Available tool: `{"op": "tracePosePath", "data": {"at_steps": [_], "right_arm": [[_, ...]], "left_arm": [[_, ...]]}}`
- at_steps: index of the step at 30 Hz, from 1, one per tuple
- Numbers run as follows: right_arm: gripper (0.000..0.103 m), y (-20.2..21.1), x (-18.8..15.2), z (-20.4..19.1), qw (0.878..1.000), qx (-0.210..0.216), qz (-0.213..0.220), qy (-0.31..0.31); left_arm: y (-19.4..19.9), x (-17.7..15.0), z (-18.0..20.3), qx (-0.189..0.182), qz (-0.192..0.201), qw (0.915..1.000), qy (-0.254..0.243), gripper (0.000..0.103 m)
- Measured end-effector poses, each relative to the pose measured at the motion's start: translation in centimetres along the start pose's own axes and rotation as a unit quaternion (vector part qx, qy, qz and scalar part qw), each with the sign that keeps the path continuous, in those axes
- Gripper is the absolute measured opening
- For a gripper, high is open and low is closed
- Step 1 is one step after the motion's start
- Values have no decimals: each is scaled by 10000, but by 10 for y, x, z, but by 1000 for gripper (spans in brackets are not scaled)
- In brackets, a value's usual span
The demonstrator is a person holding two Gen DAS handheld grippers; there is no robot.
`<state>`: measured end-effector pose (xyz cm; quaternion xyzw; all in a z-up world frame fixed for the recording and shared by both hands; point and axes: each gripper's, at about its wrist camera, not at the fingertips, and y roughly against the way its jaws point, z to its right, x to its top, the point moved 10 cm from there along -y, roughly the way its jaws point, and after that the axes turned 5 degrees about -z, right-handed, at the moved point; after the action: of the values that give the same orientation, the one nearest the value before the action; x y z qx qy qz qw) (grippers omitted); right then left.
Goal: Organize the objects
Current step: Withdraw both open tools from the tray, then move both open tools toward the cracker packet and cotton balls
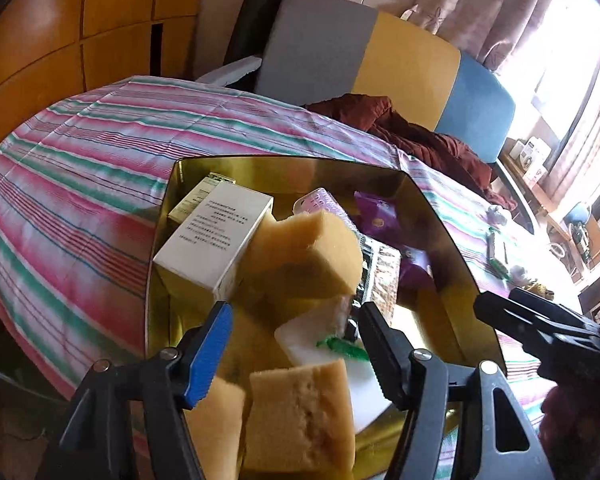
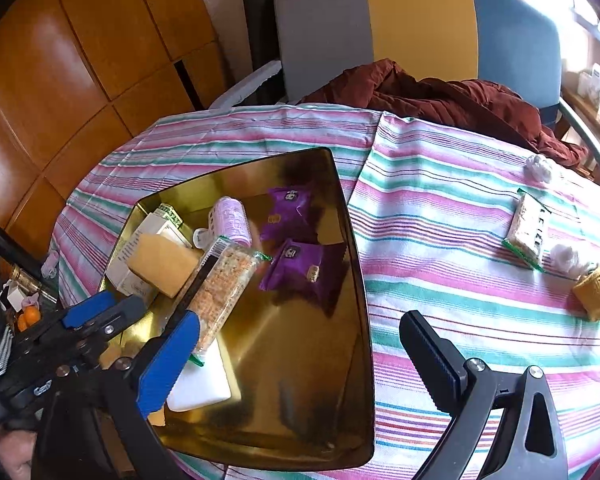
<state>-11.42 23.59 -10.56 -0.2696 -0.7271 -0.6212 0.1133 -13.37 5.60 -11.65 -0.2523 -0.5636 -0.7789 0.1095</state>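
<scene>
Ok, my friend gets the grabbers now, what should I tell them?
Left gripper: partly open, empty, over the gold tray.
Right gripper: wide open, empty, over the tray's right side.
Already in the tray: white box, sponge, pink roller, purple packets, cracker pack, white block.
Still on the striped cloth: second cracker pack, two fluffy balls, yellow knitted thing. Those probably go in next.

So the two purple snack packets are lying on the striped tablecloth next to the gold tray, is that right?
Not quite. The two purple snack packets lie inside the gold tray, not on the striped tablecloth beside it. The right wrist view shows this.
</scene>
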Motion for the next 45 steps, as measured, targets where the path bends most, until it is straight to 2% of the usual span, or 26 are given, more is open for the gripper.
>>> {"op": "tracePosePath", "data": {"at_steps": [3,6,11,16,31,45], "right_arm": [[101,2,-1,2,10000,-51,60,-16],[103,9,1,1,9995,-211,215,50],[103,22,4,-5,9957,-647,522,404],[103,28,0,-10,9929,-828,610,596],[103,36,-16,3,9921,-965,620,502],[103,52,-13,44,9898,-1233,682,232]], "left_arm": [[11,1,-1,-28,118,9999,22,67],[23,7,4,-26,291,9996,-42,73],[40,13,15,204,547,9979,-284,78],[50,13,24,340,693,9961,-429,79],[54,3,42,427,709,9935,-785,79],[54,-1,81,282,665,9886,-1324,79]]}}
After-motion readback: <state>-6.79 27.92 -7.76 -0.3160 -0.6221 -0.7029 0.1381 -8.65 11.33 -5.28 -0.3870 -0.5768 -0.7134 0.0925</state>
